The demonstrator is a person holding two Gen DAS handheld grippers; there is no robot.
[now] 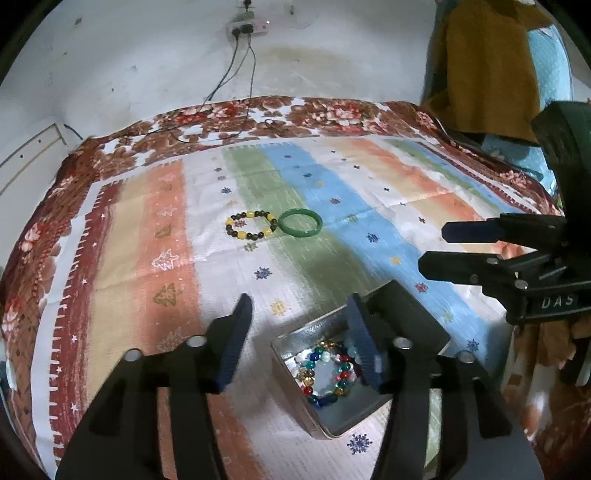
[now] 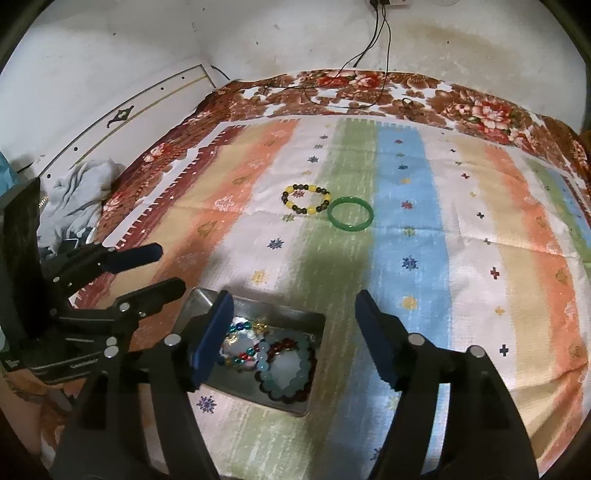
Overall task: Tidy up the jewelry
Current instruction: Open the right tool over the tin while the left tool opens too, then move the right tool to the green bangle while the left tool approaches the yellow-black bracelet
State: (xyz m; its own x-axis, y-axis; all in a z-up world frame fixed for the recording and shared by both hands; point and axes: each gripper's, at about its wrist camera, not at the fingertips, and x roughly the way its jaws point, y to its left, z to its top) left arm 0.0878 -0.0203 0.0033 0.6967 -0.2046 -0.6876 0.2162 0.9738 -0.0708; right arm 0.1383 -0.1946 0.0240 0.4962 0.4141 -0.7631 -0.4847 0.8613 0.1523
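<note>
While both grippers' jaws gape empty, left gripper (right finger) hides part of tin beads.

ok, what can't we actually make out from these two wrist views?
- Metal tin: left wrist view, the gripper's finger covers its right side; lid not identifiable.
- Bracelets in the tin: right wrist view, overlapping and partly behind a finger; count unclear.
- Wall socket: cut off by the top edge.
</note>
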